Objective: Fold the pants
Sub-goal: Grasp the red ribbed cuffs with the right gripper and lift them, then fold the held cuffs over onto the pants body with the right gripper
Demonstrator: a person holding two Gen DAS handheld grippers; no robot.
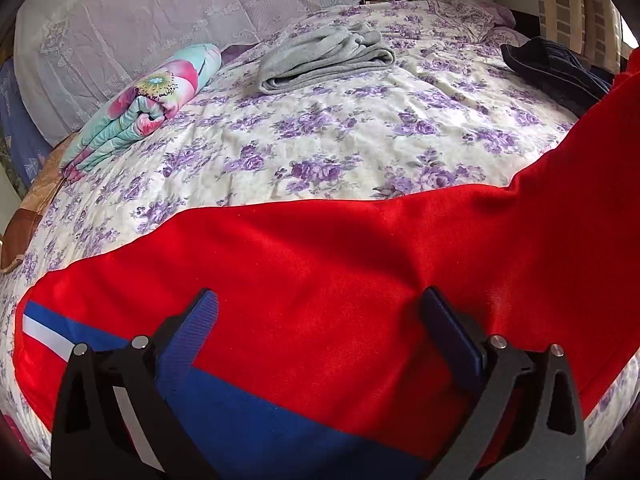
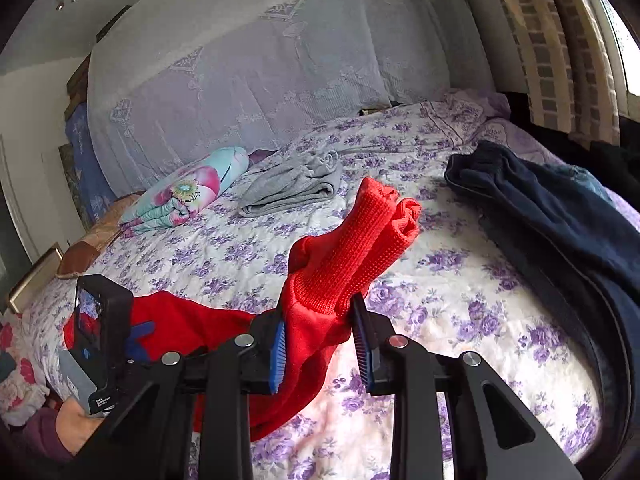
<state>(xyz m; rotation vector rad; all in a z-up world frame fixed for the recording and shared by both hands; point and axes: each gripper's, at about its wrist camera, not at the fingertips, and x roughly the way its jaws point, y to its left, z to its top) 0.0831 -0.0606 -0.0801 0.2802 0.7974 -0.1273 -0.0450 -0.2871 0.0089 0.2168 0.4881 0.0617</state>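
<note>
Covering the bed (image 1: 360,152), floral purple sheets.

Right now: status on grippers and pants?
Left gripper open over red pants. Right gripper shut on cuffs, lifted. Grey pants folded beyond, clear.

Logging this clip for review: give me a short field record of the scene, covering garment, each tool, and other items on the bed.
garment: red pants with blue and white stripe, spread across the bed
left tool: open, over the pants, gripping nothing
right tool: shut on the pants near the ribbed cuffs, lifting that end
other items: folded grey garment, rolled floral blanket, dark clothes
fold state: not yet folded
</note>
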